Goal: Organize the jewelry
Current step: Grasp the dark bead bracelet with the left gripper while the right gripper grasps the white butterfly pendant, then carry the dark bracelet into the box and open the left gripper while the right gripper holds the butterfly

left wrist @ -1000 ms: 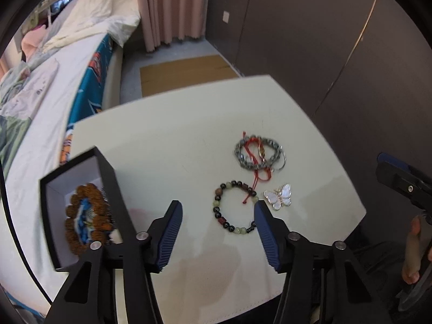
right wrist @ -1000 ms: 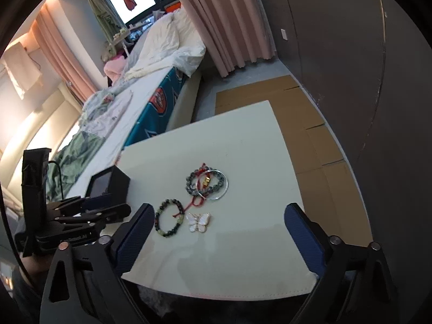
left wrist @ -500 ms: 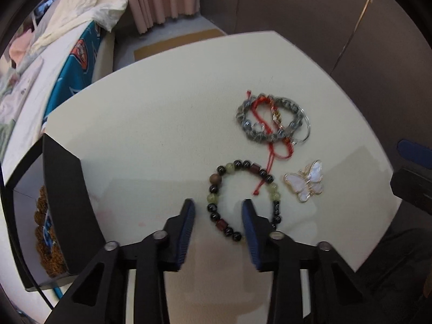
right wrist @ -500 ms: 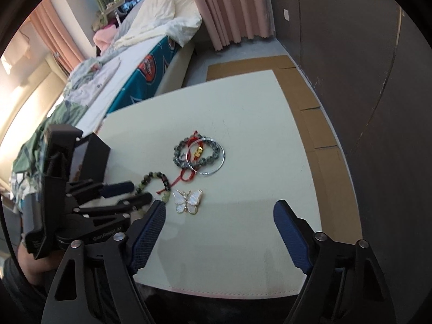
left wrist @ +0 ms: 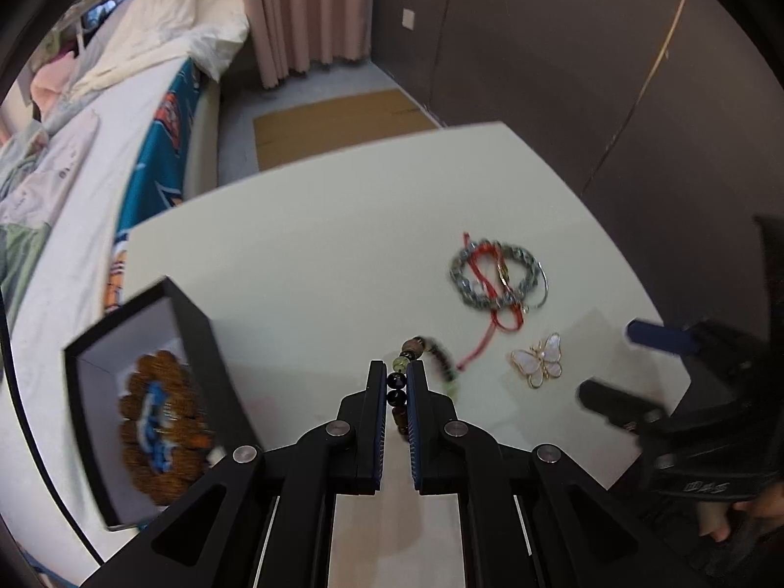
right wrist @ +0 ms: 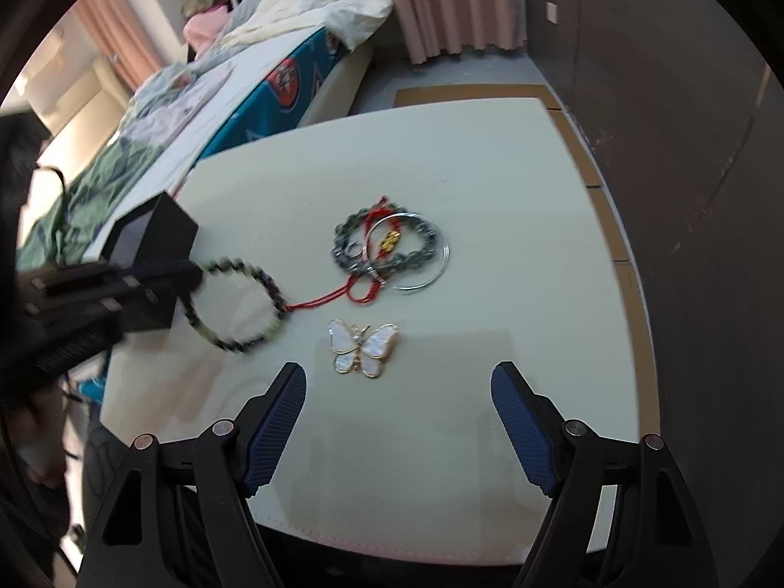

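My left gripper [left wrist: 396, 367] is shut on the multicoloured bead bracelet [left wrist: 411, 344], with dark beads pinched between its blue pads. In the right wrist view the same bracelet [right wrist: 230, 344] hangs as a loop from the left gripper [right wrist: 193, 269], next to the open black box [right wrist: 157, 225]. A red cord's end touches the loop. The box [left wrist: 206, 343] holds a brown bead bracelet [left wrist: 157, 421]. My right gripper [right wrist: 399, 382] stands open just short of the butterfly brooch [right wrist: 363, 348], with nothing between its fingers. Behind lies a pile of grey beads, red cord and a silver bangle [right wrist: 392, 245].
Everything rests on a cream table [right wrist: 441, 147] with rounded corners. A bed [left wrist: 73, 171] with rumpled bedding runs along the left. Cardboard [left wrist: 338, 122] lies on the floor beyond the table, and a dark wall stands to the right. A person's hand [left wrist: 749, 514] holds the right gripper.
My left gripper closed onto the bead bracelet and pulled it toward the box. The right gripper came down and forward toward the butterfly brooch, its fingers a little narrower.
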